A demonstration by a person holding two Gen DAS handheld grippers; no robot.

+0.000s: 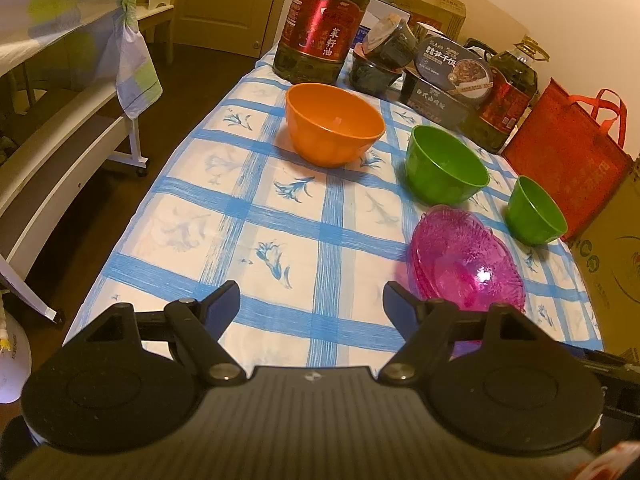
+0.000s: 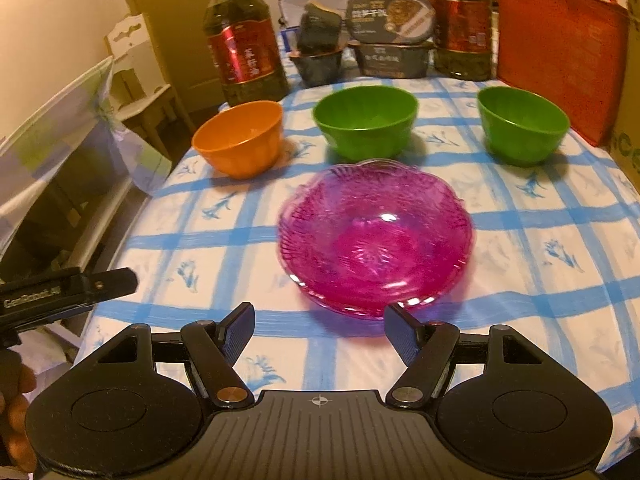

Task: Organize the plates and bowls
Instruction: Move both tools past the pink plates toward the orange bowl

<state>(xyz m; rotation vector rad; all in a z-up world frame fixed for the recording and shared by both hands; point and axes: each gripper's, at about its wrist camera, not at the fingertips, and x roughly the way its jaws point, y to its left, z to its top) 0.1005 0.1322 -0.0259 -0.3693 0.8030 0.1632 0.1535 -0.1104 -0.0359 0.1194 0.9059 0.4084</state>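
A stack of pink glass plates rests on the blue-checked tablecloth. Behind it stand an orange bowl, a larger green bowl and a smaller green bowl. My right gripper is open and empty, hovering just short of the pink stack's near rim. My left gripper is also open and empty, over the cloth to the left of the pink plates. The left wrist view also shows the orange bowl and both green bowls. The left gripper's side shows at the right wrist view's left edge.
Two large oil bottles, dark food boxes and an orange bag line the table's back. A cardboard box stands at the right edge. White furniture and the floor lie to the left.
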